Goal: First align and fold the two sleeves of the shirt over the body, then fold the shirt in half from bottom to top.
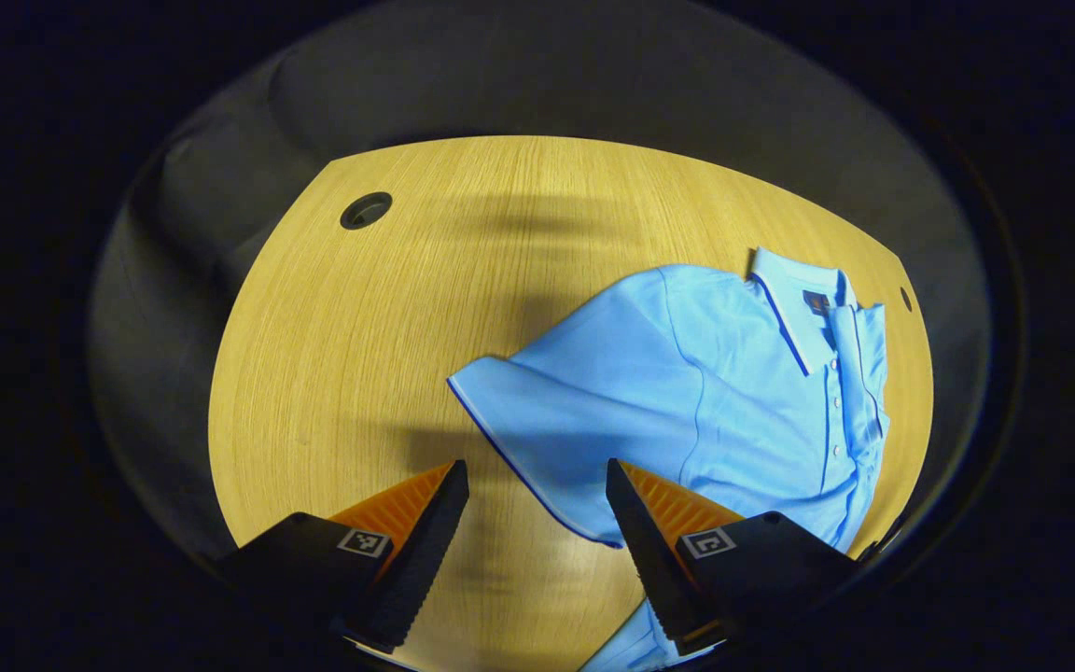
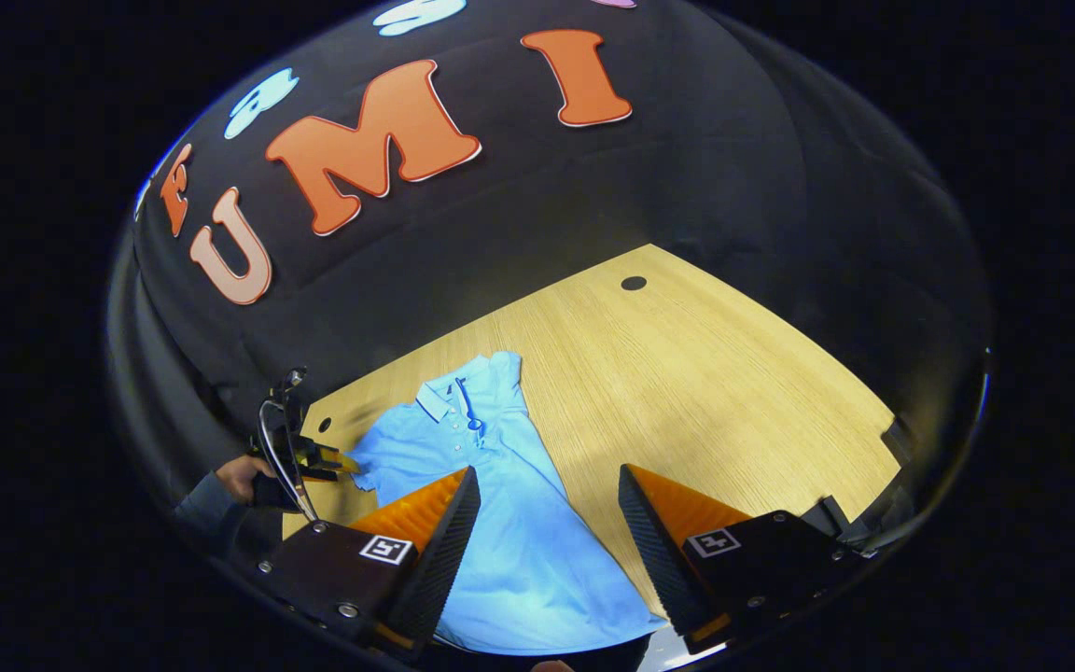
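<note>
A light blue polo shirt [image 1: 743,392] lies flat on the wooden table [image 1: 388,355], buttons up, collar [image 1: 794,303] towards the far right. Its near sleeve [image 1: 575,411] spreads out towards my left gripper [image 1: 537,490], which is open; the sleeve's hem runs between the fingers, and the right finger [image 1: 635,523] overlaps the cloth. In the right gripper view, my right gripper [image 2: 547,509] is open above the lower body of the shirt [image 2: 509,541]. The left gripper [image 2: 314,462], held by a hand [image 2: 239,478], sits at the sleeve's tip [image 2: 371,464].
The table has a round cable hole [image 1: 366,210] at the far left corner and a smaller cable hole [image 1: 905,299] beyond the collar. Dark cloth walls surround it. Bare wood [image 2: 705,392] stretches to the right of the shirt in the right gripper view.
</note>
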Available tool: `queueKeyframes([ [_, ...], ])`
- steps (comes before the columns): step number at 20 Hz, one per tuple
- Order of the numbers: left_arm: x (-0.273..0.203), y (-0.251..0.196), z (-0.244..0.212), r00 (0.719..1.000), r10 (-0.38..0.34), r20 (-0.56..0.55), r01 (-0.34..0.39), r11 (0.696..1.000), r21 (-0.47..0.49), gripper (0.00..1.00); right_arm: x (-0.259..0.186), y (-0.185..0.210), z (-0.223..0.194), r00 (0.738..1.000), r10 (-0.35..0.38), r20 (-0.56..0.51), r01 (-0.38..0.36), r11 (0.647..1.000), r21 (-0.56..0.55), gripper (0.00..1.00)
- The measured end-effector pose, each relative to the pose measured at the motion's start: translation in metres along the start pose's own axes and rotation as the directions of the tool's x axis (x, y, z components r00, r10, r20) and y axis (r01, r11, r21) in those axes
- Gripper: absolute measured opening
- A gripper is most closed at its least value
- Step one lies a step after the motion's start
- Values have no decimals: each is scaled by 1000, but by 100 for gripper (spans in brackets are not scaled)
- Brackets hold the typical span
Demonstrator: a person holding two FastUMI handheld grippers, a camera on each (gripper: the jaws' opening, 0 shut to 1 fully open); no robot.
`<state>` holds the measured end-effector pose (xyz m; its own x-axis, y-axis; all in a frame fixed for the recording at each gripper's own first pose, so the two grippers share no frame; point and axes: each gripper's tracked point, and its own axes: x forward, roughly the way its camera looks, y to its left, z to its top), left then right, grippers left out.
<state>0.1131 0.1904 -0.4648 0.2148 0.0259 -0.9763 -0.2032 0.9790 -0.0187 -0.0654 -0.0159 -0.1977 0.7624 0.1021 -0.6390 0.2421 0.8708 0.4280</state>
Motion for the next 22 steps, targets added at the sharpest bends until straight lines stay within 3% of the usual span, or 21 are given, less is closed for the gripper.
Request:
queueKeyframes([
  [3,11,1,-2,999,28,-31,-29,999,-21,83,1,0,-3,1000,-2,-16,2,1000,-16,92],
  [5,12,-5,4,1000,22,-20,-22,1000,-22,82,3,0,-5,1000,-2,-18,2,1000,-24,92],
  [6,14,-6,6,1000,13,-5,-13,1000,-21,71,5,-2,-9,1000,-4,-31,3,1000,-20,92],
  [9,15,-6,17,999,7,44,-5,999,-46,67,9,-6,-16,999,-9,-36,9,1000,5,92],
  [12,8,-11,18,998,-31,47,32,999,-27,12,10,-7,-20,1000,-2,-28,2,1000,15,92],
  [13,9,-20,16,997,-71,39,72,997,-18,7,10,-11,-24,1000,-8,-30,9,1000,14,92],
  [17,-8,-43,24,986,-139,86,139,990,13,5,7,-22,-31,999,-24,-36,25,999,38,92],
  [22,-42,-90,43,962,-218,163,201,972,118,5,3,-35,-36,998,-46,-35,49,997,67,92],
])
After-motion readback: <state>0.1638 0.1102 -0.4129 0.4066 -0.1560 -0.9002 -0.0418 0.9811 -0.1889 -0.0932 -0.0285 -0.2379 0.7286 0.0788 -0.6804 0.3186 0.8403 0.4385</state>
